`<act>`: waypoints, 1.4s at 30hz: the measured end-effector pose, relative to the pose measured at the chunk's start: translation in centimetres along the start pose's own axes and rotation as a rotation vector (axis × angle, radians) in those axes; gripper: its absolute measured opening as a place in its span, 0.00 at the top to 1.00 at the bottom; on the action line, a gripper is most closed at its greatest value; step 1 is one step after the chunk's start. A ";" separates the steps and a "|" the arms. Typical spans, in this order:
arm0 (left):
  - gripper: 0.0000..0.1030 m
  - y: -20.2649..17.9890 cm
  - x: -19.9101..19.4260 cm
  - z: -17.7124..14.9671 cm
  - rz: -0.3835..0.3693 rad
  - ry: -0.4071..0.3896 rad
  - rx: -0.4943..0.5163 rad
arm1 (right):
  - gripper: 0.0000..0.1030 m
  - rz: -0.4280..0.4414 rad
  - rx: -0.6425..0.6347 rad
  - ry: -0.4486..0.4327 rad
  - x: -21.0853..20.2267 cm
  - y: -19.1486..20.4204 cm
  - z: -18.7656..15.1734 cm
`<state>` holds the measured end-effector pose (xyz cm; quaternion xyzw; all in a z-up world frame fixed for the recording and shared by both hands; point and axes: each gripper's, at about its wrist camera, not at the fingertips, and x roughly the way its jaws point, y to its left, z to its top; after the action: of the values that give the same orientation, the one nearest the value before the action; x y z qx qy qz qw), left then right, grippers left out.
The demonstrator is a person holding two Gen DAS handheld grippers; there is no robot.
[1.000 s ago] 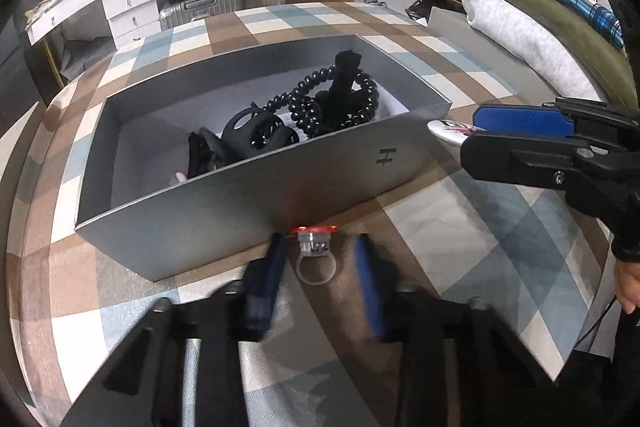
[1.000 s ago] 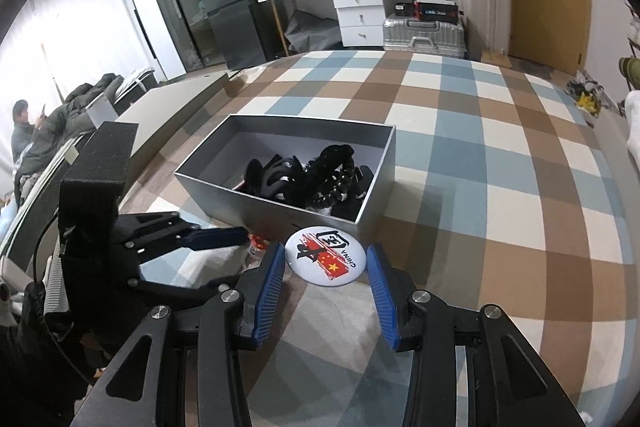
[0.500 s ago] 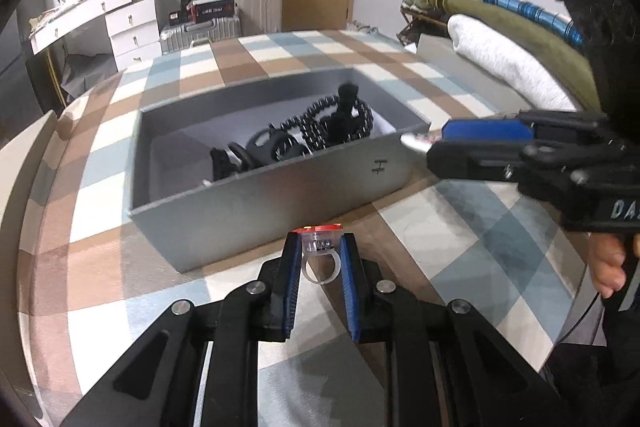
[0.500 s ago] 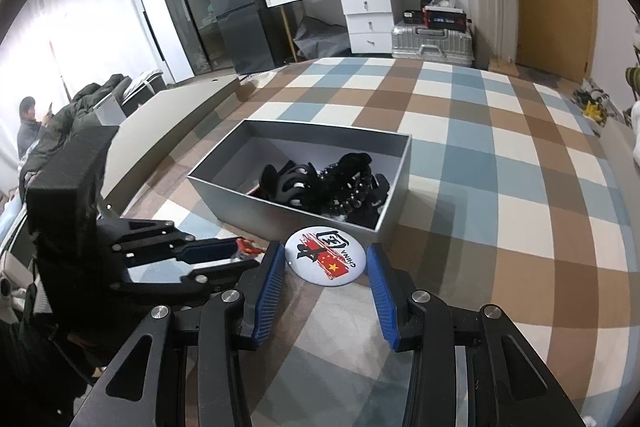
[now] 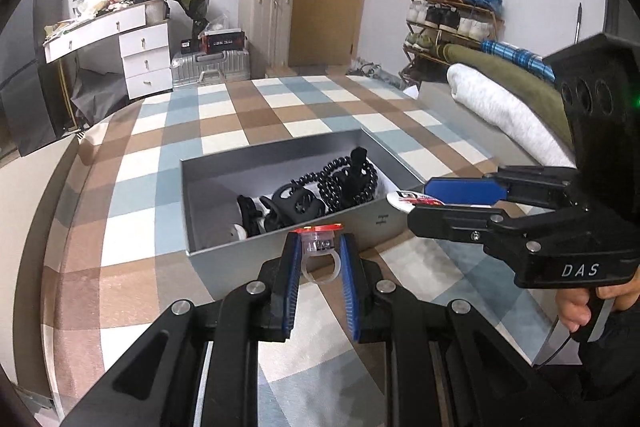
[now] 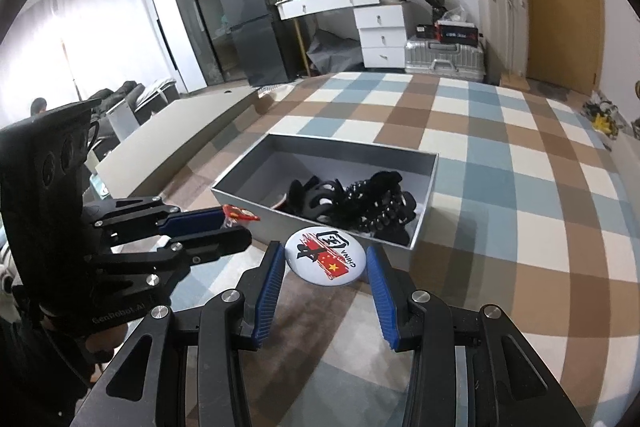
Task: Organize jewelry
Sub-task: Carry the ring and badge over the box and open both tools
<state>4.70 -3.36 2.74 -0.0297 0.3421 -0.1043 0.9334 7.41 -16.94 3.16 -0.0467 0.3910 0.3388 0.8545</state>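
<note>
Ring (image 5: 320,259) clenched in left fingers (image 5: 294,267); badge (image 6: 326,257) gripped by right fingers (image 6: 272,271).

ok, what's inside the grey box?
The grey box holds black pieces piled toward one end: a bead bracelet and hair clips, with something white peeking out beside them. Whatever lies under the pile is covered.

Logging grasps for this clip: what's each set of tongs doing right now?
Left tongs: closed on the clear ring with the red top.
Right tongs: closed on the round badge.
</note>
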 end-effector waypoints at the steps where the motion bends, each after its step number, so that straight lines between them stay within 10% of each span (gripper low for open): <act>1: 0.86 0.2 -0.1 0.1 0.001 -0.005 -0.006 | 0.60 0.002 0.001 -0.005 -0.1 0.0 0.0; 42: 0.87 3.8 1.0 -0.1 0.103 -0.082 -0.101 | 0.60 0.012 0.202 -0.140 1.4 -2.6 0.0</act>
<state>6.02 0.12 1.57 -0.0633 0.3094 -0.0372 0.9481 9.67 -18.11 1.72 0.0657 0.3627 0.3051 0.8781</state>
